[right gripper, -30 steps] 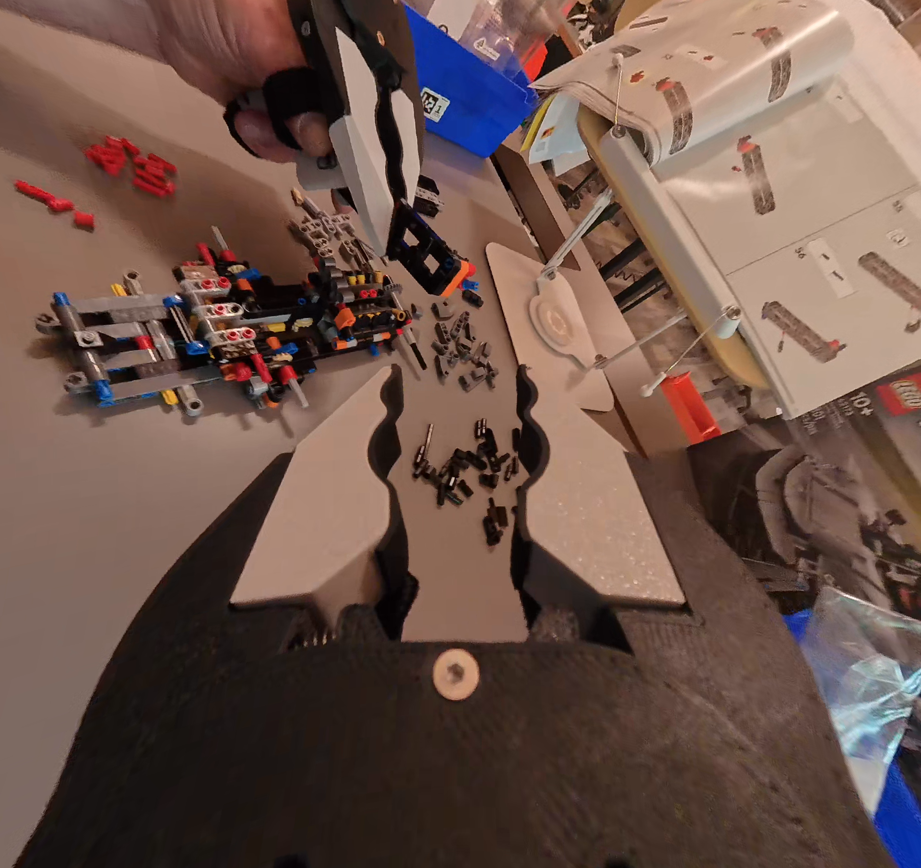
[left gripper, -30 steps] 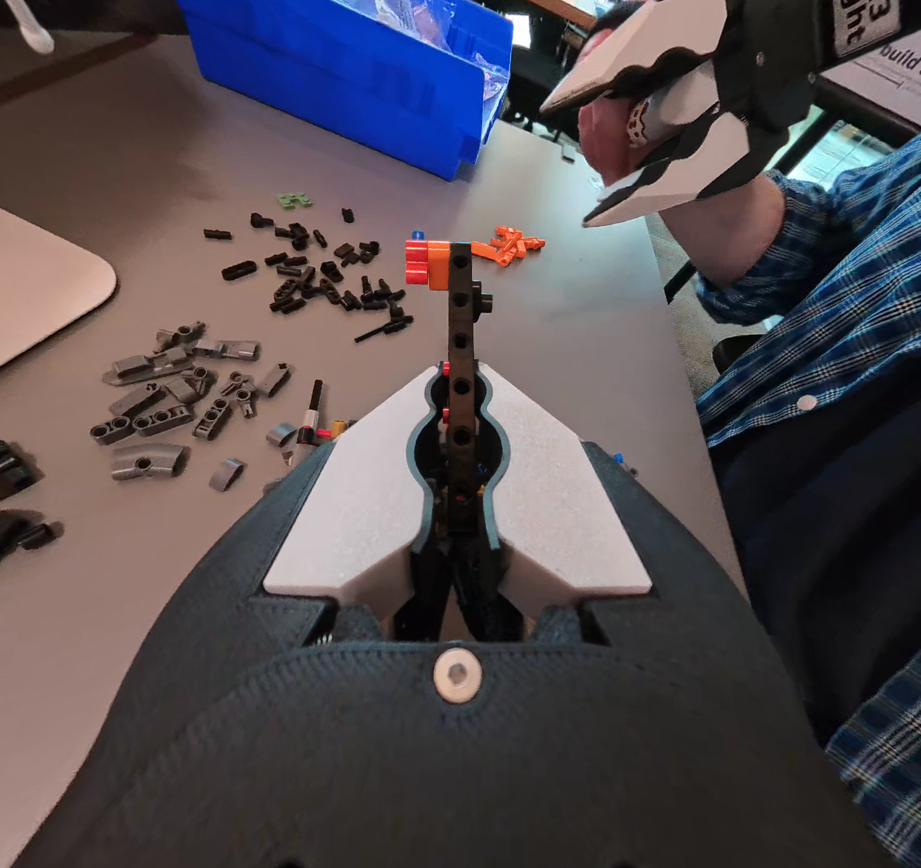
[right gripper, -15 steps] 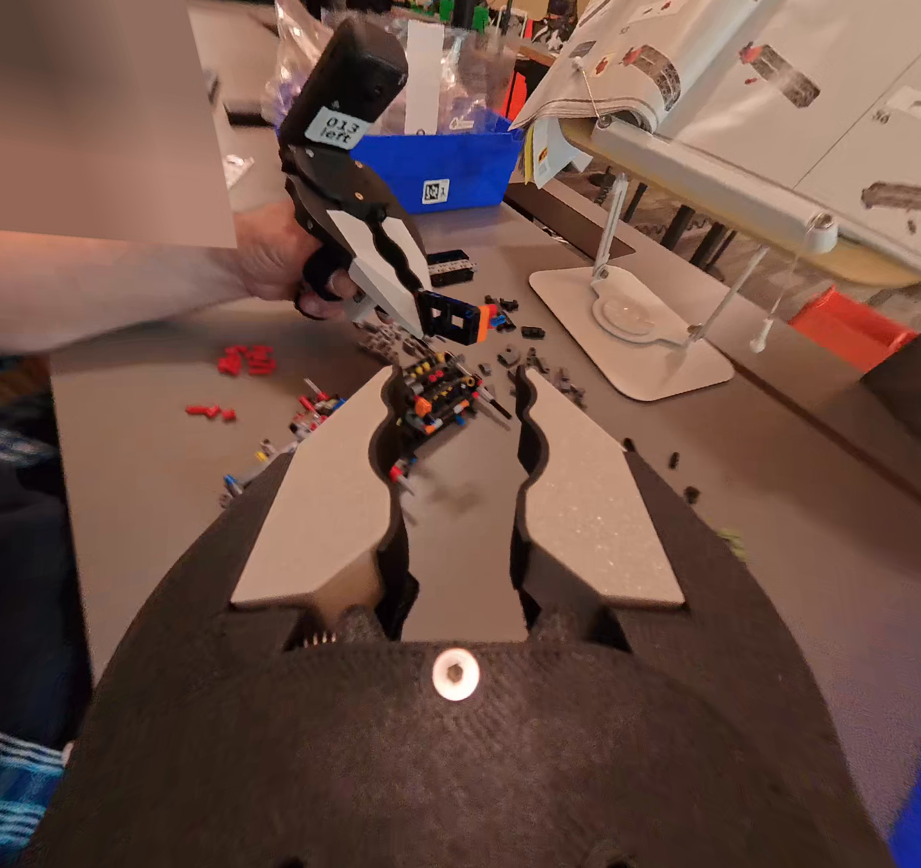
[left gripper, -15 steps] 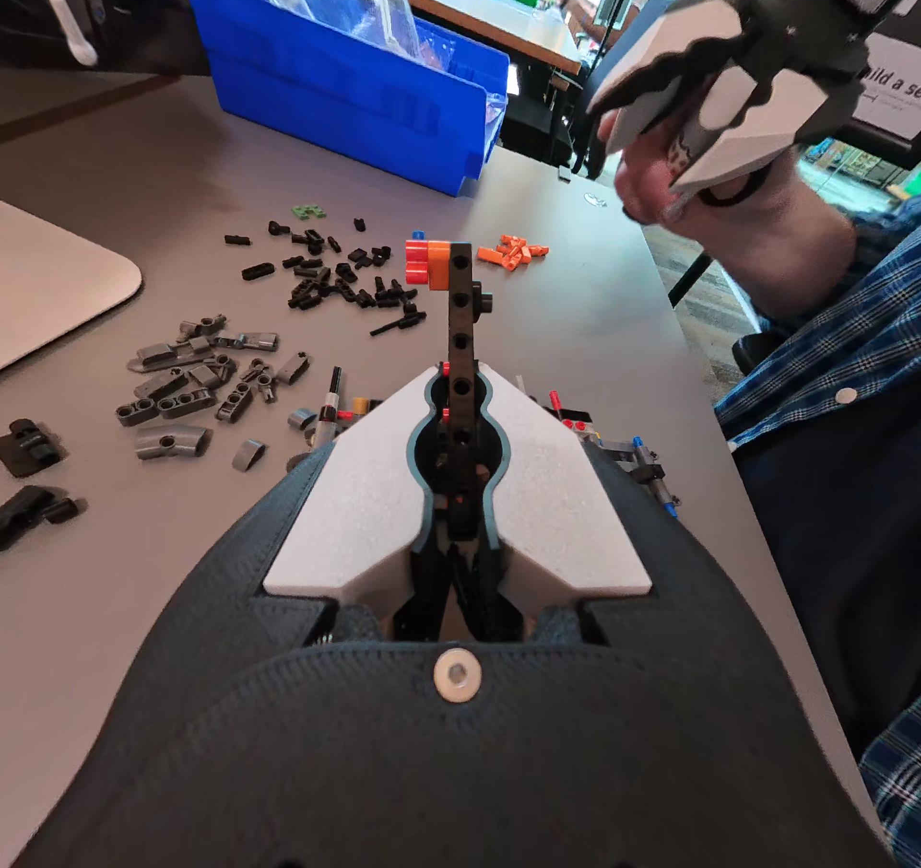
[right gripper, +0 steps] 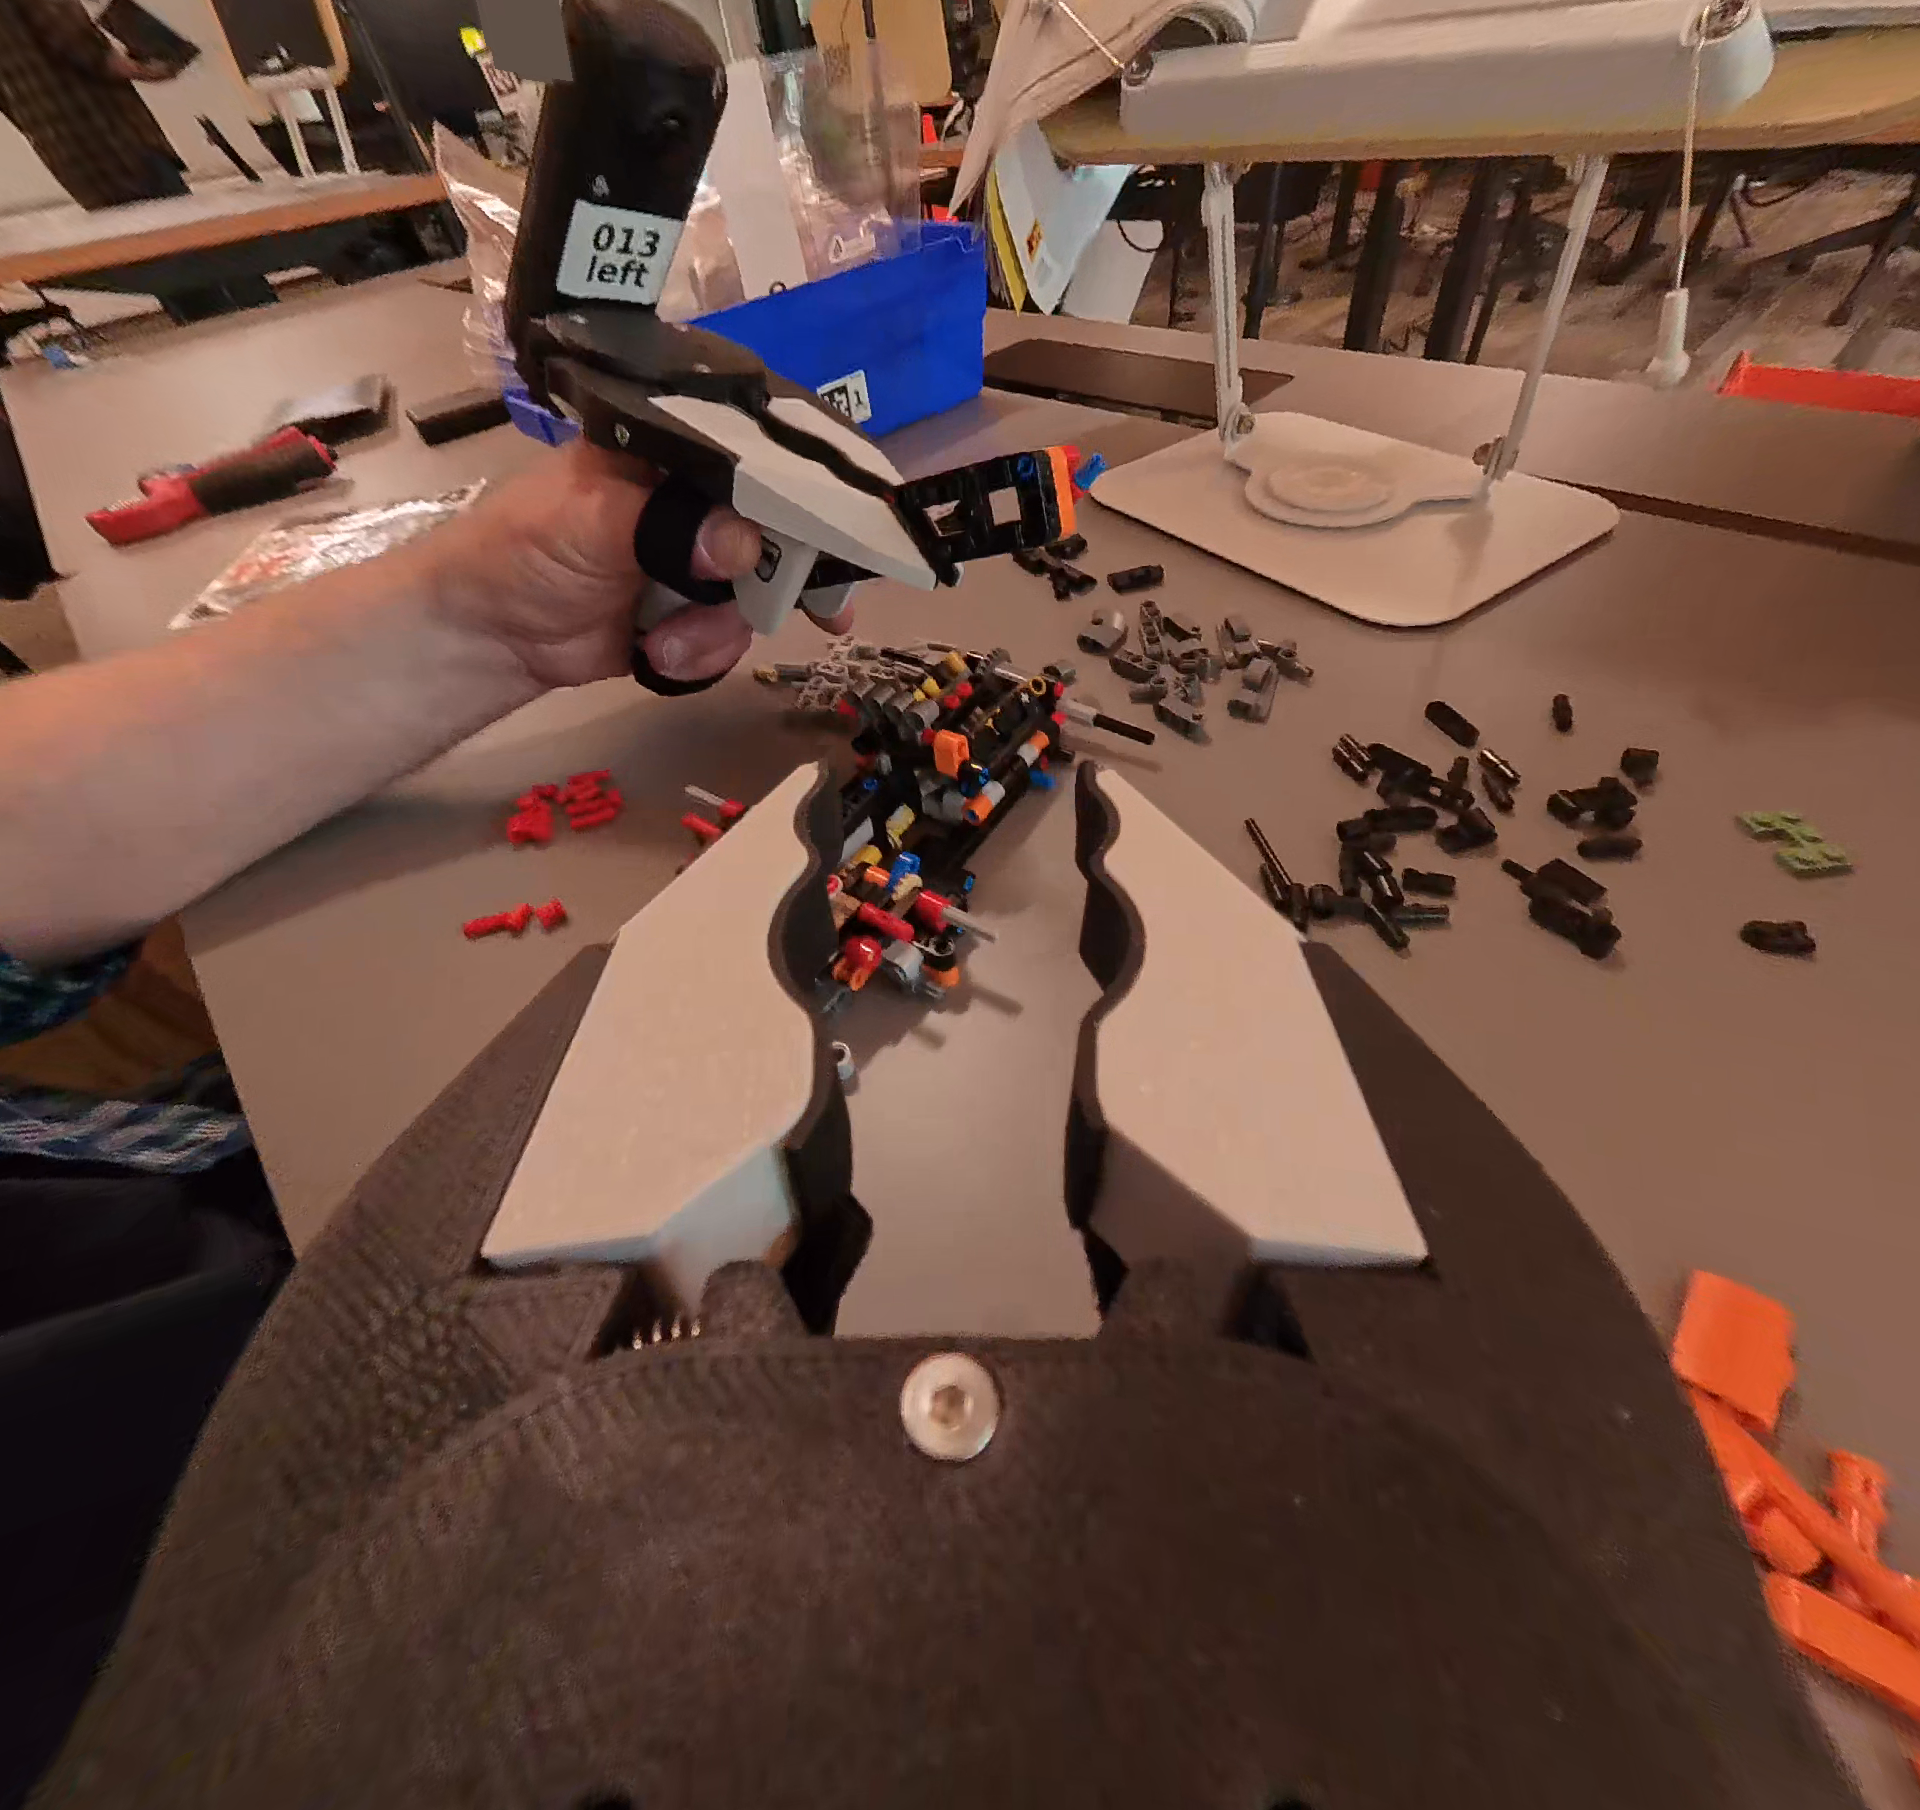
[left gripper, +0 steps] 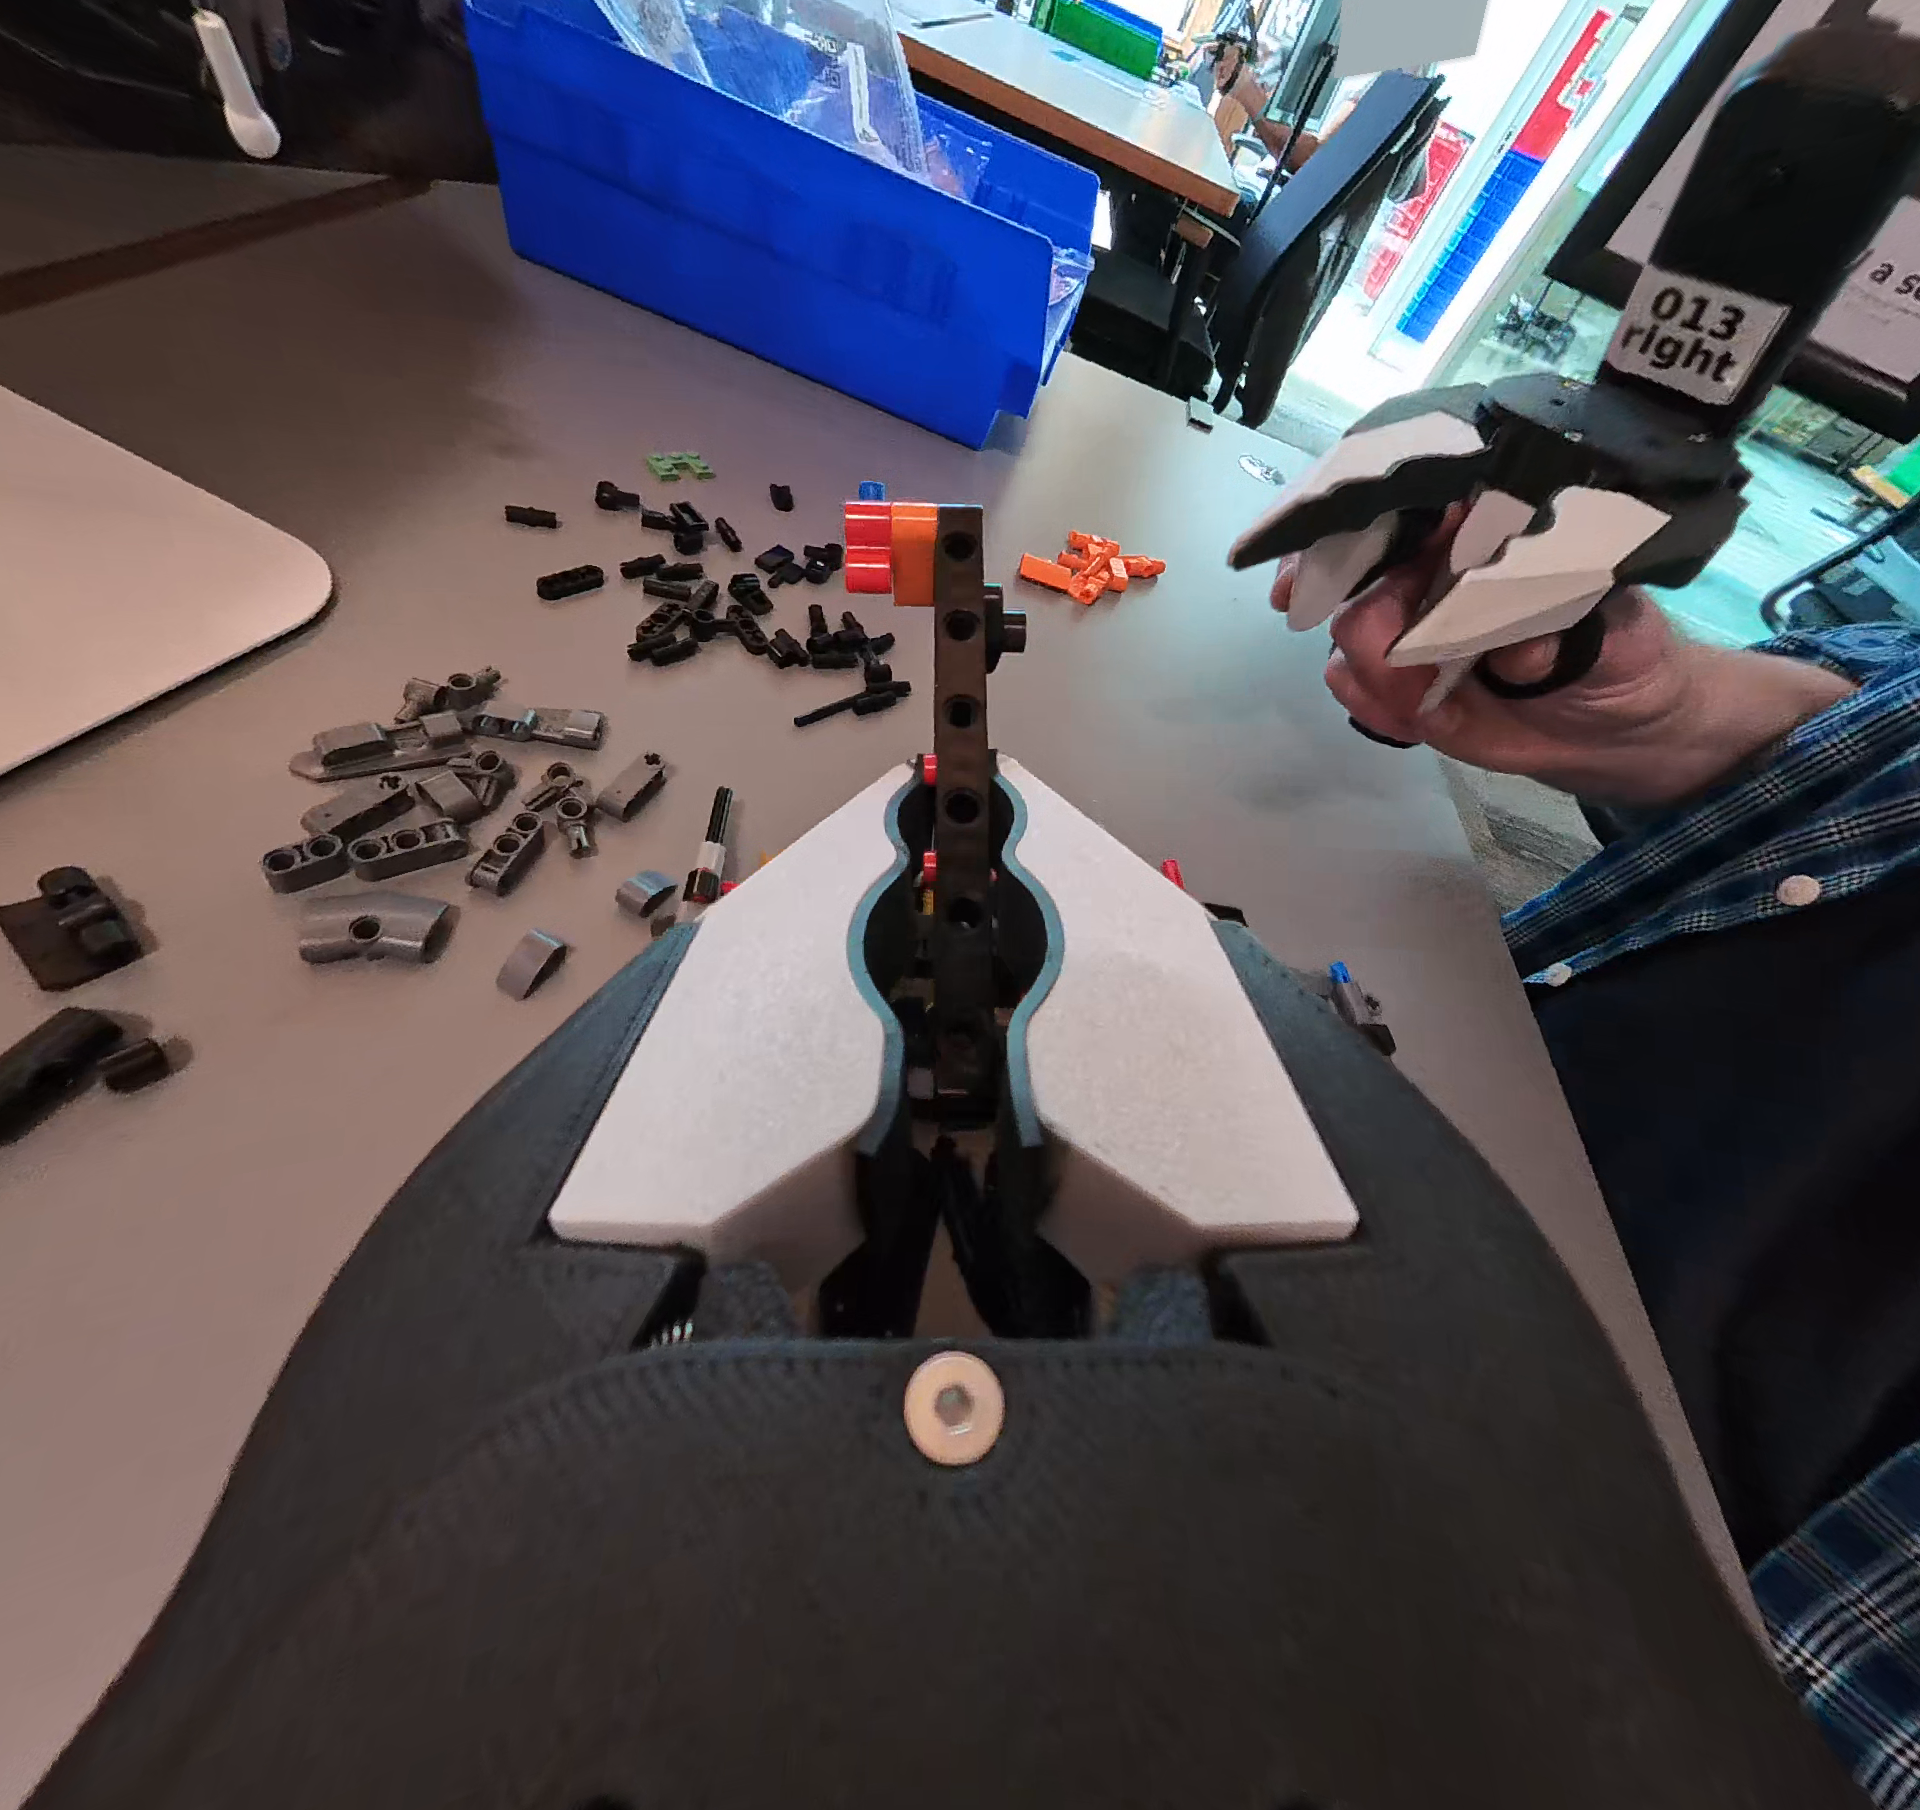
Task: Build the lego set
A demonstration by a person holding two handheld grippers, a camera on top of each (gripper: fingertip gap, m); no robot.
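Two grippers are held above the grey table (left gripper: 312, 1345); a black holed frame (left gripper: 958, 680) is pinched by the left gripper (left gripper: 956, 794); the right gripper (right gripper: 945, 794) is spread, empty, over the partly built chassis (right gripper: 935, 794).

loose pins (left gripper: 727, 607) before bin (left gripper: 769, 233)

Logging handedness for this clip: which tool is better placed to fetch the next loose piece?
Right. The right tool is open and empty above the grey table; the left tool is shut on the black holed frame piece.
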